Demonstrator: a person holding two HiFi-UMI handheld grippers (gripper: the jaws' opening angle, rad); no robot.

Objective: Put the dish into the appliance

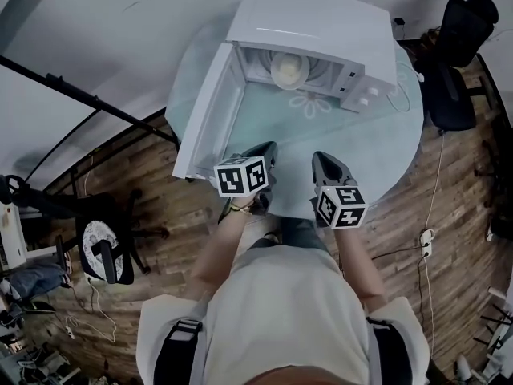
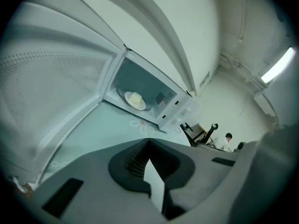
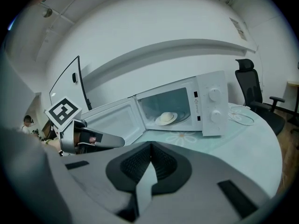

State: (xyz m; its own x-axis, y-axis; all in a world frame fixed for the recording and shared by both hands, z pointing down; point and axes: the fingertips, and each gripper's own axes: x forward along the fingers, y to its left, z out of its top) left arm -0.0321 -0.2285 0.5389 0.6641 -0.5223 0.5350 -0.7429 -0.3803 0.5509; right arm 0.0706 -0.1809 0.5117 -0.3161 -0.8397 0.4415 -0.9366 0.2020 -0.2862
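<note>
Clearly, the dish (image 1: 290,69) lies already inside the microwave oven (image 1: 321,30), on the floor of its chamber and a little to the back; the right claw view shows it (image 3: 166,118) as a pale shallow plate with something pale on it.

At the far left the door (image 1: 204,111) stands fully open, and its free edge comes toward the person and reaches the rim of the round glass counter (image 1: 377,135). Next to it, the left claw (image 1: 268,147) hangs over the near rim of the counter. Its two jaws are pressed together and nothing is between them. The right claw (image 1: 321,157) hangs just beside it, also closed and also empty, pointed toward the oven.

In my judgement what remains is to close the door. For this, the left claw is the nearer one. It should go around the outer face of the door near its free edge and push it in an arc, slowly, so that the light oven does not slide on the glass.

Between the claws and the oven mouth the glass is bare. To the right, the knobs (image 1: 365,99) and a thin cable (image 3: 240,115) sit near the rim, and an office chair (image 1: 457,54) stands well apart from it.
</note>
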